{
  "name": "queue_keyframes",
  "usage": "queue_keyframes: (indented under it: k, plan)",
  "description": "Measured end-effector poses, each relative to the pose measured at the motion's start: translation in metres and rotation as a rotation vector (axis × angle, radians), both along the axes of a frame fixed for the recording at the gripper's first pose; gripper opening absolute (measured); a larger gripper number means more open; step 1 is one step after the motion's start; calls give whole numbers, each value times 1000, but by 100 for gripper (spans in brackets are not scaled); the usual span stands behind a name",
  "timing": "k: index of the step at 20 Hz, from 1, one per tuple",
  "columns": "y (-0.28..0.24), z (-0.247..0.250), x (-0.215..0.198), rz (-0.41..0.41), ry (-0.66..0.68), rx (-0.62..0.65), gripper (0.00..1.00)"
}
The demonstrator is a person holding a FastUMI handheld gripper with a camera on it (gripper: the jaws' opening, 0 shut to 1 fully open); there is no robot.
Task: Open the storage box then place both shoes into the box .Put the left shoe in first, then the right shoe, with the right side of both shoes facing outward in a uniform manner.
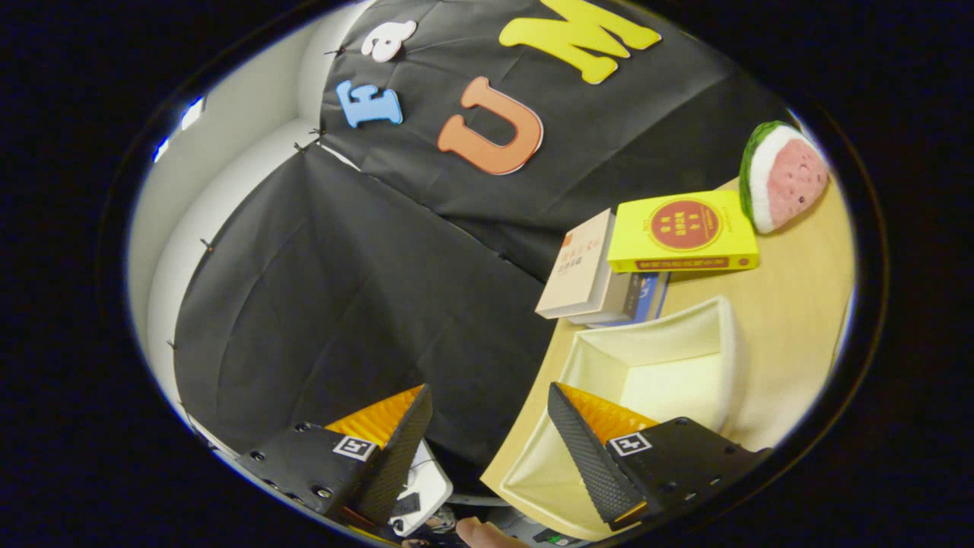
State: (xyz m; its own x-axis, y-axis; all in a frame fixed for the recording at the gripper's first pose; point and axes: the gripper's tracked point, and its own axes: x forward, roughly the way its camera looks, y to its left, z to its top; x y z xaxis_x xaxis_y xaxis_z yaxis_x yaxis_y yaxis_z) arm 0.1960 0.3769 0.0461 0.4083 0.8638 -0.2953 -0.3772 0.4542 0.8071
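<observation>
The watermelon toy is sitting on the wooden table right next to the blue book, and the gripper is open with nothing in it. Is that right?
Nearly. In the gripper view the watermelon toy sits on the wooden table next to the yellow book, not a blue one. The gripper is open with nothing between its fingers.

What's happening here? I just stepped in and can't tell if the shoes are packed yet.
A person tilts the hand-held gripper beside the wooden table; its fingers are apart, holding nothing. The cream storage box lies open just ahead of one finger, with no shoes seen inside. Beyond it sit stacked books, a yellow book and a watermelon plush.
</observation>
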Motion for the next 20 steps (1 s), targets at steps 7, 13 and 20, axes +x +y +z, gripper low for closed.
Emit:
queue_keyframes:
  k: [7, 13, 20]
  plan:
    - [-131, -51, 6, -139, -32, -189, 94]
    - [-237, -111, 7, -202, 38, -467, 95]
    - [-313, -161, -4, -194, 118, -674, 95]
